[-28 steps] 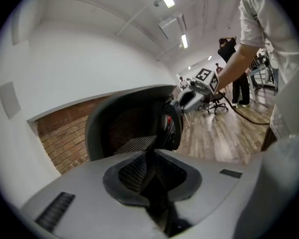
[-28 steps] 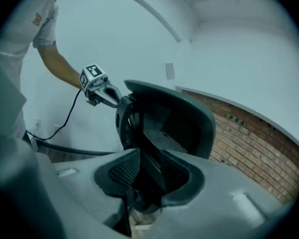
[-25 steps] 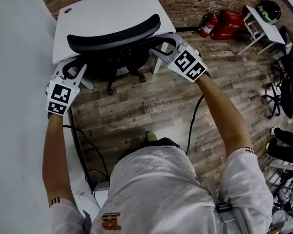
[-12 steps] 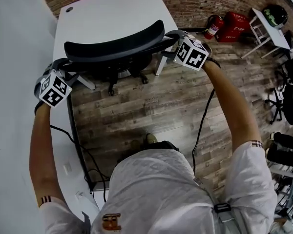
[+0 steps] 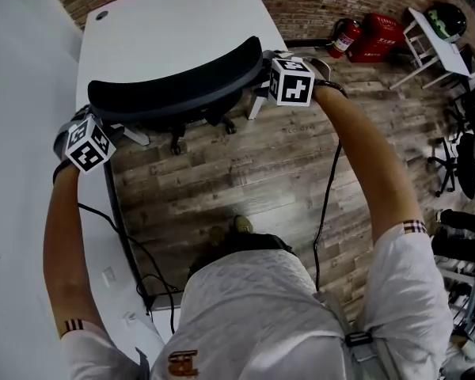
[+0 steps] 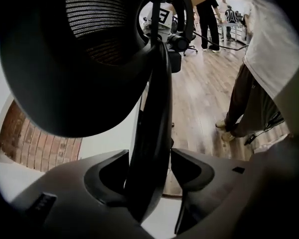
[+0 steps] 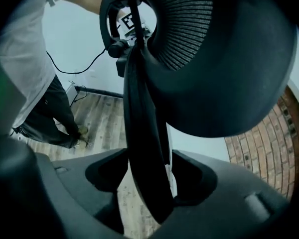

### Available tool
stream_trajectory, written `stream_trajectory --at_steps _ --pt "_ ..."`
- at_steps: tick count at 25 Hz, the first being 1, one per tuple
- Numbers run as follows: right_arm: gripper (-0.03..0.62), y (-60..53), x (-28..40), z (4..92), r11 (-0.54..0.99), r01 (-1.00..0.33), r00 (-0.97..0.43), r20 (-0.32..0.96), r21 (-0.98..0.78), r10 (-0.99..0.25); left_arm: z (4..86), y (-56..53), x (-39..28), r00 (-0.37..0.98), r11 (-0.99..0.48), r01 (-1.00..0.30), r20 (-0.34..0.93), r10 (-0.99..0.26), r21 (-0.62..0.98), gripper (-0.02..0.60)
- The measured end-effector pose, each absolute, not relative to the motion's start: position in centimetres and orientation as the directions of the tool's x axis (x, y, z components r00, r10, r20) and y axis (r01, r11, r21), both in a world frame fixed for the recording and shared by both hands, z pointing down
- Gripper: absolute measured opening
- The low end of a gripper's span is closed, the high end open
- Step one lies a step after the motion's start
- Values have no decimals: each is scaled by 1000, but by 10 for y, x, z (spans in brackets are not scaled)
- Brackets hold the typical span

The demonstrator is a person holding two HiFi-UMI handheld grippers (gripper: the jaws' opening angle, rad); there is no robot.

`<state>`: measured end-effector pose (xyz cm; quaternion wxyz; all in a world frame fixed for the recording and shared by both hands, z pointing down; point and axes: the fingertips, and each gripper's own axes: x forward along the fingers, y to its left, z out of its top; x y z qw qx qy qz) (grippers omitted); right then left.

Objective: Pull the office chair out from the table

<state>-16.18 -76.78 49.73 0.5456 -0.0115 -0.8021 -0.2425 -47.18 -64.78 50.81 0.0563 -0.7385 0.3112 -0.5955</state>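
Note:
The black office chair's curved backrest (image 5: 174, 89) stands against the white table (image 5: 174, 14), its wheeled base (image 5: 178, 137) on the wood floor below. My left gripper (image 5: 79, 129) is at the backrest's left end and my right gripper (image 5: 273, 66) at its right end. In the left gripper view the backrest's edge bar (image 6: 154, 108) runs between the jaws of the left gripper (image 6: 149, 171), with floor showing beside one pad. The right gripper (image 7: 148, 171) straddles the bar (image 7: 142, 113) the same way. Both pairs of jaws have just been closing slightly from wide open.
A white wall (image 5: 24, 93) runs along the left. A red fire extinguisher (image 5: 342, 38) and red box (image 5: 376, 36) stand by the brick wall. A small white table (image 5: 435, 50) and other chairs (image 5: 467, 157) are at the right. Cables (image 5: 324, 212) trail across the floor.
Both grippers have moved from beside the armrests onto the two ends of the backrest and tipped downward. Their jaws now straddle the backrest's edge.

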Motion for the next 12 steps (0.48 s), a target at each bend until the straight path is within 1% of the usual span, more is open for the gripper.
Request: stream_trajectory --at_steps 2,4,5,6,7,9,12 --pt "271 -768 -163 500 877 297 -403 882 379 -244 512 -650 -472 87 -802 -377 845 -528 -463 254" --pt "253 -767 -166 503 861 330 -394 885 387 -247 515 -650 -473 76 -806 -365 848 -525 -467 245" --pt "219 -766 -168 505 850 349 -389 886 395 -252 516 -651 -473 67 -808 -355 849 -524 -470 228" --pt "168 -766 -170 506 838 366 -385 886 405 -260 516 -651 -474 55 -809 -344 850 -524 -477 194" --pt "137 -765 -172 506 828 379 -382 885 414 -267 516 -652 -475 45 -809 -332 849 -527 -485 149" --pt "121 -763 -173 505 813 396 -378 883 427 -279 516 -652 -477 31 -808 -314 845 -533 -498 99" --pt "97 -764 -170 511 792 403 -384 870 458 -308 517 -650 -477 23 -808 -301 843 -537 -506 86"
